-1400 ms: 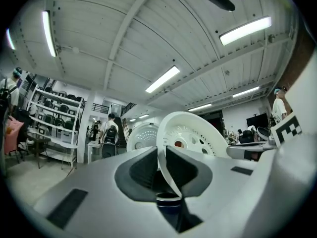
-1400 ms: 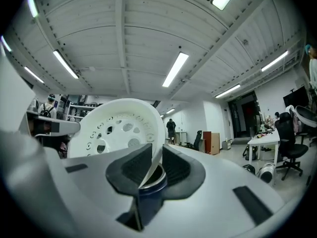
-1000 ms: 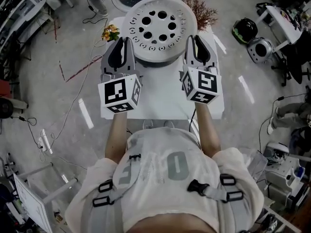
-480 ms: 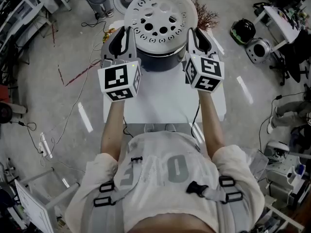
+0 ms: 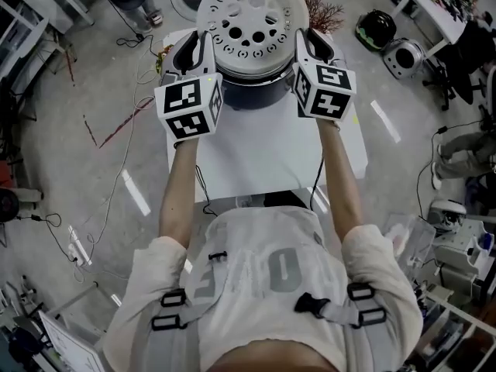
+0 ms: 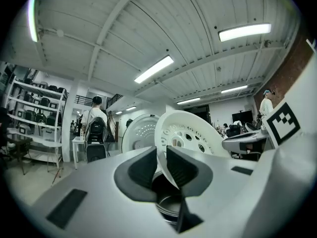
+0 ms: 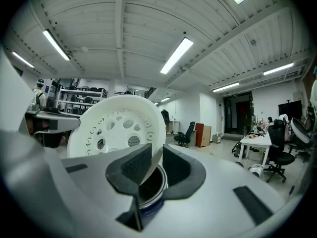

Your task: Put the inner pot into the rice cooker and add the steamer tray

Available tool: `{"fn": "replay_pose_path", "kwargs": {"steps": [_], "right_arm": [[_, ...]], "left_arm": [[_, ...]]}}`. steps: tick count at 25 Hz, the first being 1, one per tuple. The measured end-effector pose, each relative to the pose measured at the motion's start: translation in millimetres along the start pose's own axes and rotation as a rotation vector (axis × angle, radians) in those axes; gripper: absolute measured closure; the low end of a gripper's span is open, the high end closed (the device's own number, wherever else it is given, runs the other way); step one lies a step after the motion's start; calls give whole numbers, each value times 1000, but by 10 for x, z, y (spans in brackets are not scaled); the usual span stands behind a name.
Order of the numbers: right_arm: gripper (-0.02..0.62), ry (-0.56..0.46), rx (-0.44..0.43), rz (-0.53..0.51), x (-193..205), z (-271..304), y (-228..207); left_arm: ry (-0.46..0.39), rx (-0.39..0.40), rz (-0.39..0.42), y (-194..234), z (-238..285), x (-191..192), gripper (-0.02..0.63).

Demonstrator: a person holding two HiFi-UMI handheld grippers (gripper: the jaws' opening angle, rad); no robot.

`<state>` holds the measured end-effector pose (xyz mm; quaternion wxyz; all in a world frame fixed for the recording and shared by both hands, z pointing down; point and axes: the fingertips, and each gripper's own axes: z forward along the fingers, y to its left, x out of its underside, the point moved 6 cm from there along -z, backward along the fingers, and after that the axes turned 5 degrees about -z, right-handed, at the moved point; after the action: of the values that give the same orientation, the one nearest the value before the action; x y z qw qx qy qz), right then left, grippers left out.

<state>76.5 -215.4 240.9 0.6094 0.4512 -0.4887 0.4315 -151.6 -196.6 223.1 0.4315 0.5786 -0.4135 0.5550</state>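
In the head view, a person in a pale shirt with harness straps fills the lower half of the frame, both forearms reaching toward the top. The left gripper (image 5: pixel 203 43) and the right gripper (image 5: pixel 302 42) sit on opposite sides of the steamer tray (image 5: pixel 252 14), a round white disc with many holes at the upper centre. Each gripper meets the tray's rim. Just below the tray the dark body of the rice cooker (image 5: pixel 252 93) shows, standing at the far end of a white tabletop (image 5: pixel 263 161). The tray covers the cooker's opening from this angle, and whether it touches the cooker cannot be told. A reddish dried branch (image 5: pixel 322 14) lies just right of the tray. Cables (image 5: pixel 116 153) trail over the grey floor at the left.

In the left gripper view, the jaws of the left gripper (image 6: pixel 162 158) pinch the thin white rim of the steamer tray (image 6: pixel 193 138), which runs between the two dark pads. Under the jaws, the metal rim of the inner pot (image 6: pixel 168 206) shows, with its dark hollow above it. A person with a backpack (image 6: pixel 95 130) stands at the left, beside shelves (image 6: pixel 34 118).

In the right gripper view, the jaws of the right gripper (image 7: pixel 155 161) likewise clamp the tray's (image 7: pixel 116 128) rim. Below them the inner pot (image 7: pixel 157 180) sits inside the blue-walled rice cooker (image 7: pixel 148 205). A desk (image 7: pixel 257 143) and a chair (image 7: pixel 277 155) stand at the right.
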Motion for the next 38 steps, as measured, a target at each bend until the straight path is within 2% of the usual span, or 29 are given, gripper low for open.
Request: {"fn": "replay_pose_path", "kwargs": {"steps": [11,24,32,38], "right_arm": [[517,177,-57,-22,404,493,17],[515,281,-100,-44,665,850,-9],[514,315,-110,-57,752,927,-7],[514,319,-124,-49,614,831,-8]], "left_arm": [[173,-67,-88,183,381,546,538],[310,-72,-105,314,716,936,537],[347,-77,-108,341,799,1055,537],[346,-72,-120,323,700,935,537]]}}
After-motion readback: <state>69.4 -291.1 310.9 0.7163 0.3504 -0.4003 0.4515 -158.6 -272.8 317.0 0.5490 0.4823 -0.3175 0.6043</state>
